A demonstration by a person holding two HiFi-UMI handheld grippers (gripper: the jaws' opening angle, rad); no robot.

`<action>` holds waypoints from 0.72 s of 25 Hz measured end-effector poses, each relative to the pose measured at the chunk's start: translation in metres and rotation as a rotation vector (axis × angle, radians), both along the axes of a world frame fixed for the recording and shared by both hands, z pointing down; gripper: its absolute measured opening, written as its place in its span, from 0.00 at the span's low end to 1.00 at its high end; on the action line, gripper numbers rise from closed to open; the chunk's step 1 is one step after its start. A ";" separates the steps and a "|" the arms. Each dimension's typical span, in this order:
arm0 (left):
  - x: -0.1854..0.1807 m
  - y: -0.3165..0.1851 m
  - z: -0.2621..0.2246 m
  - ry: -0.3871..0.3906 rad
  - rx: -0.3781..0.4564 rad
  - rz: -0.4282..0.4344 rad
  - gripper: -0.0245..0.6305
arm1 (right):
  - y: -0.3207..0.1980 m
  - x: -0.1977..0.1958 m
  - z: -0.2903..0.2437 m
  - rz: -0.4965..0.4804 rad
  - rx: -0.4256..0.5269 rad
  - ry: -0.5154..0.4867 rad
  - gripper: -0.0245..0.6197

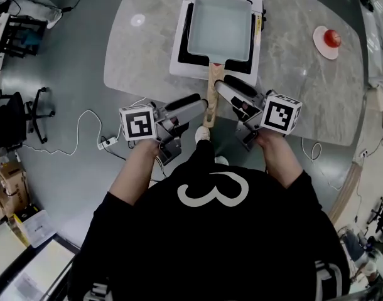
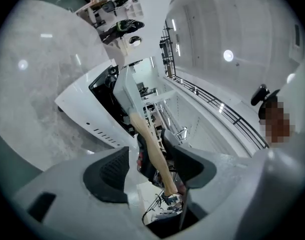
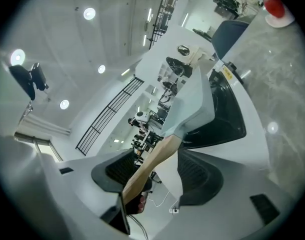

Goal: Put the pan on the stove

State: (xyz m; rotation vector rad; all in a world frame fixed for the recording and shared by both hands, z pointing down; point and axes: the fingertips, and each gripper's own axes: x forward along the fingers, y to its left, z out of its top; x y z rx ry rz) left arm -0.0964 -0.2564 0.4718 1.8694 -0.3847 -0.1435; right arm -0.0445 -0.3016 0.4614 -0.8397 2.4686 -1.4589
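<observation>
Pan (image 1: 219,27) set flat on stove (image 1: 178,61) at far middle of tabletop (image 1: 292,96), wooden handle (image 1: 211,96) lying between released, wide-spread jaws of left gripper (image 2: 150,171) and right gripper (image 3: 159,178); placing apparently done, next calling for straight withdrawal nearward without nudging handle.

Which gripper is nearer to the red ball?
Right. The right gripper is left of the red ball, by the pan handle; the left gripper is beyond that handle, farther away.

Lab or workshop: floor power strip (image 1: 107,142), rolling office chair (image 1: 39,107), cardboard boxes (image 1: 6,190), equipment-laden desk (image 1: 9,5).
</observation>
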 end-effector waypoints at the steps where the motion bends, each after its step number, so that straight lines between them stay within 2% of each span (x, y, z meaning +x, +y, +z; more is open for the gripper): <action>1: -0.004 0.001 -0.004 -0.010 0.021 -0.015 0.46 | 0.002 0.002 -0.003 0.003 0.019 0.011 0.40; 5: -0.016 0.009 -0.027 -0.044 0.112 -0.090 0.46 | 0.019 0.011 -0.022 0.000 0.063 0.031 0.40; 9: -0.022 0.024 -0.050 -0.139 0.246 -0.114 0.45 | 0.036 0.016 -0.050 -0.022 0.158 0.056 0.40; 12: -0.022 0.036 -0.068 -0.211 0.334 -0.129 0.36 | 0.052 0.023 -0.070 -0.027 0.227 0.072 0.40; 14: -0.017 0.046 -0.082 -0.222 0.385 -0.137 0.31 | 0.066 0.025 -0.083 -0.049 0.292 0.096 0.39; 16: -0.010 0.059 -0.094 -0.213 0.424 -0.129 0.25 | 0.083 0.025 -0.091 -0.085 0.357 0.149 0.35; 18: -0.004 0.071 -0.105 -0.203 0.452 -0.122 0.22 | 0.098 0.026 -0.099 -0.112 0.415 0.201 0.24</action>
